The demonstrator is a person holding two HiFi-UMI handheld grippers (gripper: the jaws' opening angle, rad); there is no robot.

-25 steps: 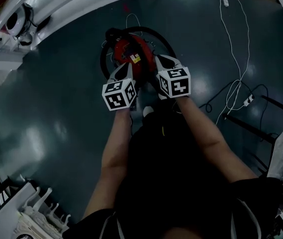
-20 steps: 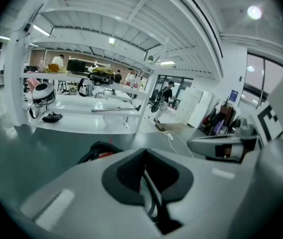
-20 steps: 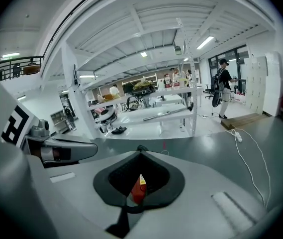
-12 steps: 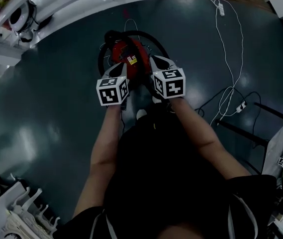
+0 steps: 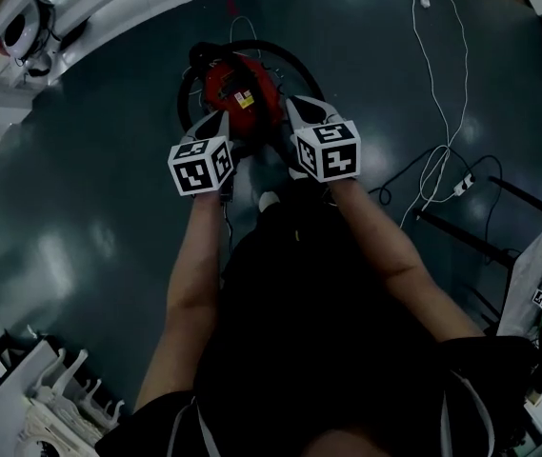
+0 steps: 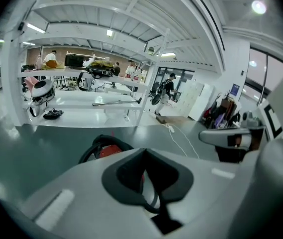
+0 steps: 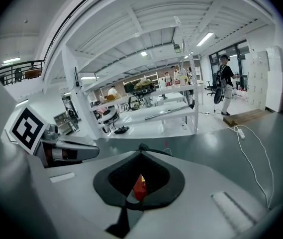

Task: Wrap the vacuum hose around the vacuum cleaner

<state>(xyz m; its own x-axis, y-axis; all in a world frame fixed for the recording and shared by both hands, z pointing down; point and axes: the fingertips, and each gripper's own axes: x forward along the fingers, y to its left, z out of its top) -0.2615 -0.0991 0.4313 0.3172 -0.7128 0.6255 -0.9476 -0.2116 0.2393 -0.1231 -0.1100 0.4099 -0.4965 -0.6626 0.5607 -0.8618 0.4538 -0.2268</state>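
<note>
The red vacuum cleaner point(image 5: 235, 91) stands on the dark floor with its black hose point(image 5: 301, 72) looped in a ring around it. Both grippers hover above its near side and hold nothing. My left gripper point(image 5: 220, 122) is shut over the vacuum's left edge. My right gripper point(image 5: 291, 108) is shut over its right edge, near the hose ring. The left gripper view shows the red body point(image 6: 109, 150) and the hose point(image 6: 88, 151) beyond the closed jaws. In the right gripper view a sliver of red vacuum point(image 7: 139, 186) shows below the closed jaws.
A white cable point(image 5: 445, 74) and a power strip point(image 5: 462, 186) with black leads lie on the floor at the right. White shelving point(image 5: 23, 36) runs along the upper left. A white rack point(image 5: 51, 398) stands lower left, a black frame point(image 5: 471, 246) at right.
The two grippers have drifted slightly apart, the left one moving left. Both stay shut above the vacuum, which has not moved on the floor.
</note>
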